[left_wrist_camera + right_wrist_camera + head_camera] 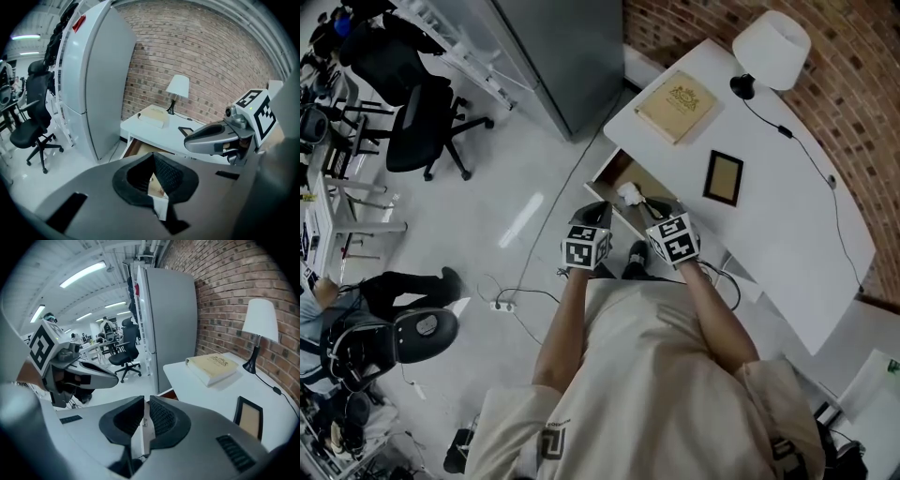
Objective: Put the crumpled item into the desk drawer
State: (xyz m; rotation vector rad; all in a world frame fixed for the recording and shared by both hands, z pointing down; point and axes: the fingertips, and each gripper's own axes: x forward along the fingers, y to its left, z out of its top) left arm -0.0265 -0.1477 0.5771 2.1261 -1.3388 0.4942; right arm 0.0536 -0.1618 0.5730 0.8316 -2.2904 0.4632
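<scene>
Although crumpled item [628, 194] shows in drawer [603, 175], right tool [652, 207] hides drawer's end.

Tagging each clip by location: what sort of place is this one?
Likely an open-plan office: a rolling office chair, a white desk with a lamp against a brick wall, and rows of workstations under strip lights.

Red brick wall [862, 56] runs behind the white desk [787, 225], with a white-shaded lamp [772, 49] up at its far corner. A tall grey cabinet [553, 56] stands just beside the desk. There's pale glossy floor [525, 169], a black office chair [420, 117] well off to the side, and long strip lights [84, 272] glowing overhead.
</scene>
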